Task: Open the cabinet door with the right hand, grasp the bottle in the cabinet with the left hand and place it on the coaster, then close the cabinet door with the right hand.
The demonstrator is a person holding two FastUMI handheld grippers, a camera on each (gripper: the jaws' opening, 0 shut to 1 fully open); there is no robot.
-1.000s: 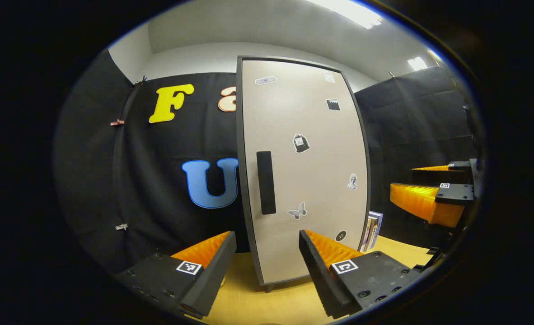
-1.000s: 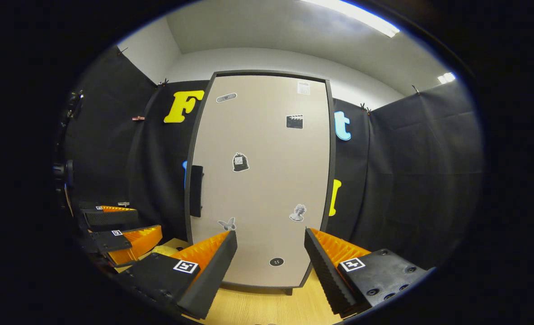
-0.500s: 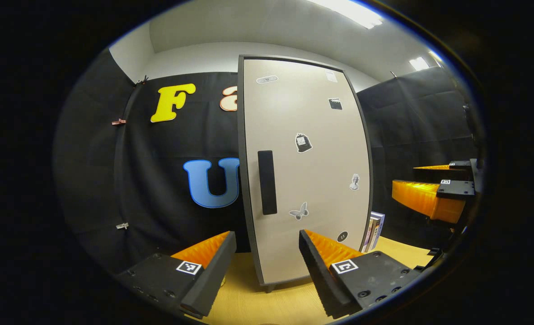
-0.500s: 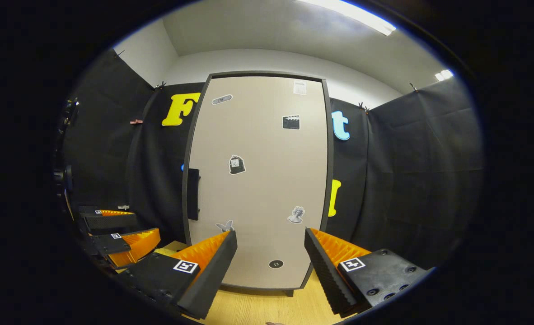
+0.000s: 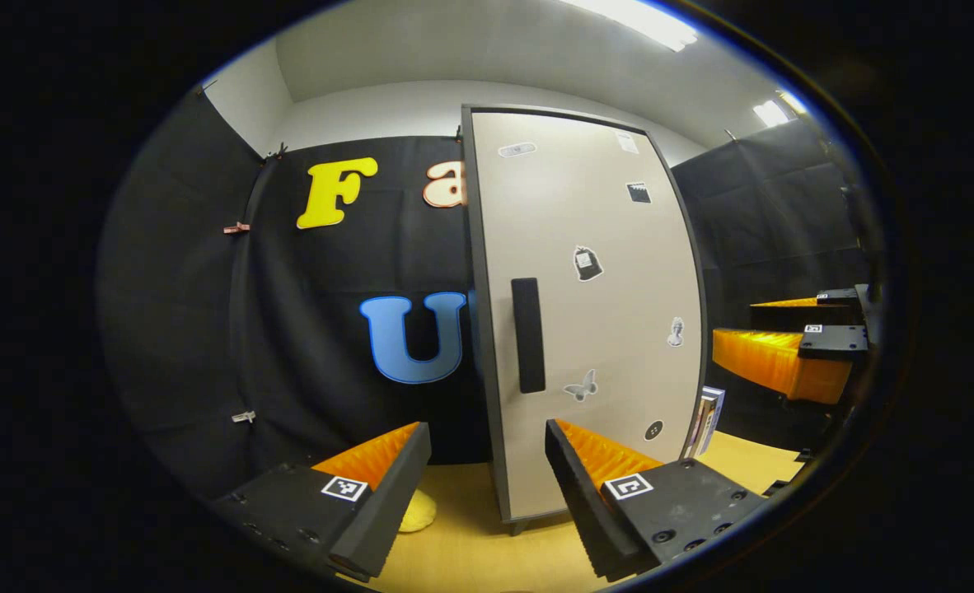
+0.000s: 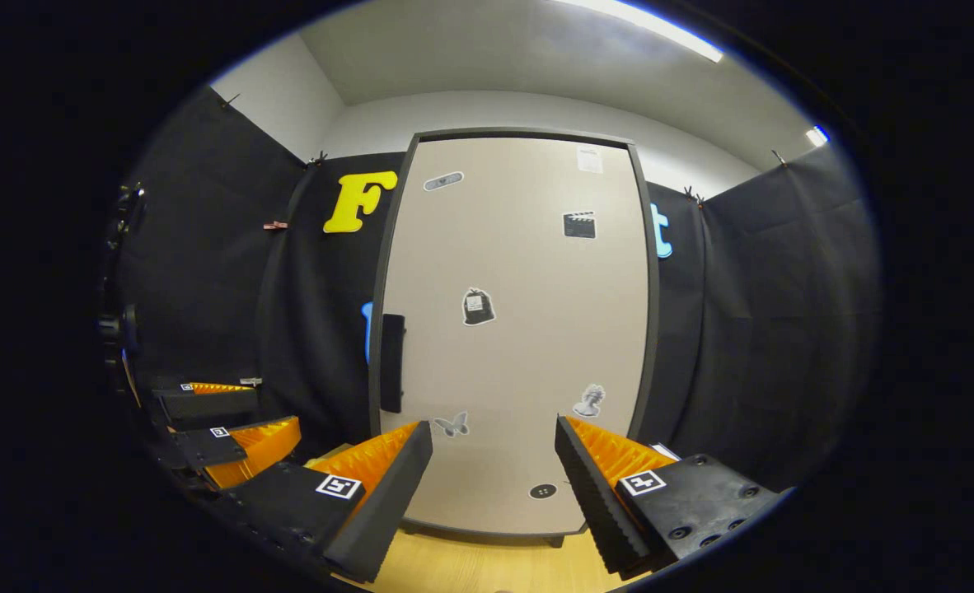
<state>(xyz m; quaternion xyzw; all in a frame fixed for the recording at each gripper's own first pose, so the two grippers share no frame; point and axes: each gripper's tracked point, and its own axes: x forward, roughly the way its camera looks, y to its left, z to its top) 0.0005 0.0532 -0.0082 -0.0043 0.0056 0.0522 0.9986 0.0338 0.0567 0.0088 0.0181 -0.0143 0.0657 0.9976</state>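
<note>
Cabinet door (image 6: 520, 329) is shut: tall beige panel, dark frame, little stickers, and a black handle (image 6: 392, 362) on its left edge. Right gripper (image 6: 487, 478) faces it, jaws wide open and empty. Left gripper (image 5: 483, 478) too. Yellow coaster (image 5: 417, 511) sits on the wooden surface (image 5: 462, 560), near-left of the cabinet.

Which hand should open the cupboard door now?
Probably the right gripper: it faces the shut cabinet door squarely, open and empty. The handle sits just to its left. The left gripper should stay free for the bottle.
</note>
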